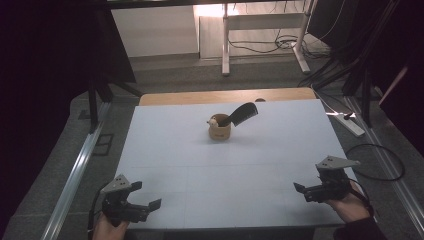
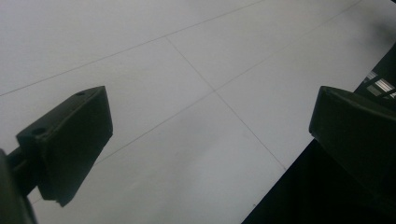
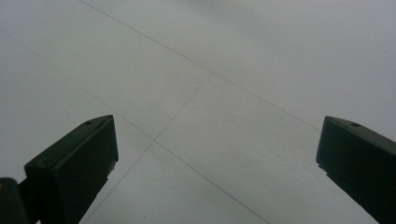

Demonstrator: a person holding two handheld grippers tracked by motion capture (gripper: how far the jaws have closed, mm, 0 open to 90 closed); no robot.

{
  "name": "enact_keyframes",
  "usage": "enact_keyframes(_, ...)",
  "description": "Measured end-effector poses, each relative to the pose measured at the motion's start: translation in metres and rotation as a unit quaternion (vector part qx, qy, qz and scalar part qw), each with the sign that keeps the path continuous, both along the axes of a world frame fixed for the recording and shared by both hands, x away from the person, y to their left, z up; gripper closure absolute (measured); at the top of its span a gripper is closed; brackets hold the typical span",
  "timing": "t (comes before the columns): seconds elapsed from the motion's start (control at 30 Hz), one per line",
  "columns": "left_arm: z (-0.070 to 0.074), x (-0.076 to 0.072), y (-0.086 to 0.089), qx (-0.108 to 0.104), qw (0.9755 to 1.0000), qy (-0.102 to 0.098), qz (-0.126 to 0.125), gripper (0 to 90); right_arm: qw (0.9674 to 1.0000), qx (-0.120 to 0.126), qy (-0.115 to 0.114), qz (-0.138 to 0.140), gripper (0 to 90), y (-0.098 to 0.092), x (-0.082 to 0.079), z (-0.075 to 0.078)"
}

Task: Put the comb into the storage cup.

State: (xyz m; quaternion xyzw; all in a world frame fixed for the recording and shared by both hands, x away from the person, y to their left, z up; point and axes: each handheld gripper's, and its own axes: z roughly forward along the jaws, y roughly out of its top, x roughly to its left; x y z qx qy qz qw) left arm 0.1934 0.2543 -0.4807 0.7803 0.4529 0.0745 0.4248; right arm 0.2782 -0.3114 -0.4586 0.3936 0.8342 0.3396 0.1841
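Note:
A small tan cup (image 1: 220, 132) stands on the white table top (image 1: 225, 170), a little behind its middle. A black comb (image 1: 243, 114) leans out of the cup to the right, and a pale rounded item (image 1: 213, 121) pokes up beside it. My left gripper (image 1: 146, 195) rests at the near left corner, open, with nothing between its jaws (image 2: 210, 135). At the near right edge my right gripper (image 1: 309, 180) is open too, above bare table (image 3: 217, 158). Both are far from the cup.
The table's near edge (image 2: 280, 186) runs just under the left gripper. A wooden strip (image 1: 225, 96) borders the far side. On the floor lie a power strip (image 1: 351, 123) and cables (image 1: 380, 165) at the right, and a metal rail (image 1: 75, 175) at the left.

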Motion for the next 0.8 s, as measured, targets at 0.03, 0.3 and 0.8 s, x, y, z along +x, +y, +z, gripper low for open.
enact_keyframes(0.03,0.000,0.000,0.000,0.000,1.0000,0.000,0.000,0.3,1.0000,0.001,-0.001,-0.002,0.0,-0.002,-0.001,0.000)
enact_keyframes(0.3,0.000,0.000,0.000,-0.001,1.0000,0.001,0.001,0.3,0.9998,0.003,0.005,-0.019,0.0,-0.013,-0.007,-0.001)
enact_keyframes(0.8,0.000,0.000,0.001,-0.003,1.0000,0.001,0.004,0.0,0.9989,-0.009,0.019,-0.041,0.0,-0.026,-0.020,-0.003)
